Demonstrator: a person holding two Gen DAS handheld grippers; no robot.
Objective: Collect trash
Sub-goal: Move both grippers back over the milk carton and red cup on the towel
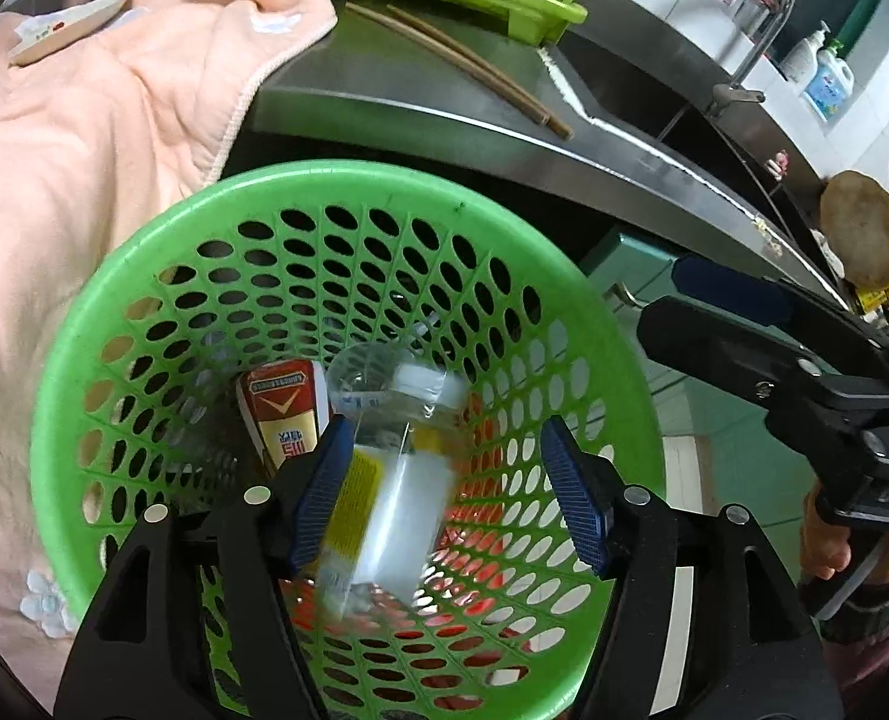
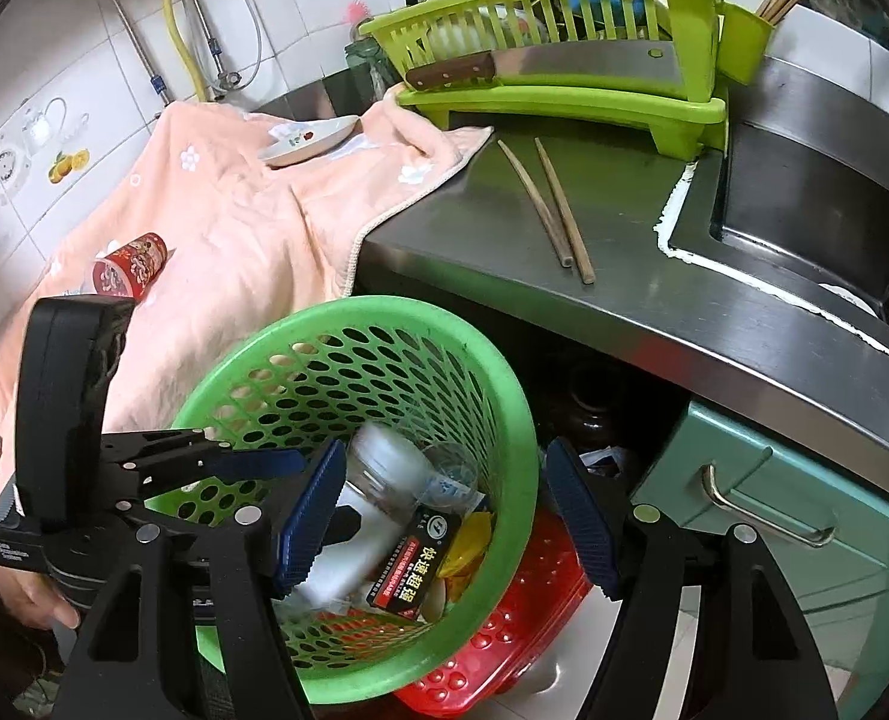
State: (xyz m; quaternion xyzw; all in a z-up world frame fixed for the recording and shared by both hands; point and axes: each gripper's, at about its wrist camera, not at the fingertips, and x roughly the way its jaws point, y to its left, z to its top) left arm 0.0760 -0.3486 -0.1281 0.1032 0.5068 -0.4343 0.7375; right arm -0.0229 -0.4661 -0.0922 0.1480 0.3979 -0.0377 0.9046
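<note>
A green perforated basket (image 1: 144, 276) (image 2: 504, 396) stands below the steel counter edge. My left gripper (image 1: 450, 495) is open right above its mouth. A clear plastic bottle (image 1: 393, 480) with a yellow label is blurred between the open fingers, inside the basket; it also shows in the right wrist view (image 2: 378, 480). A red carton (image 1: 285, 414) and a black packet (image 2: 411, 570) lie in the basket. My right gripper (image 2: 444, 516) is open and empty over the basket's right rim. A red cup (image 2: 129, 264) lies on the pink towel (image 2: 234, 228).
Two chopsticks (image 2: 555, 210) lie on the steel counter (image 2: 624, 240). A green dish rack (image 2: 564, 60) holds a cleaver (image 2: 564, 66). A small plate (image 2: 312, 141) sits on the towel. The sink (image 2: 816, 204) is at right, a teal drawer (image 2: 774, 516) below, and a red basket (image 2: 504, 648) under the green one.
</note>
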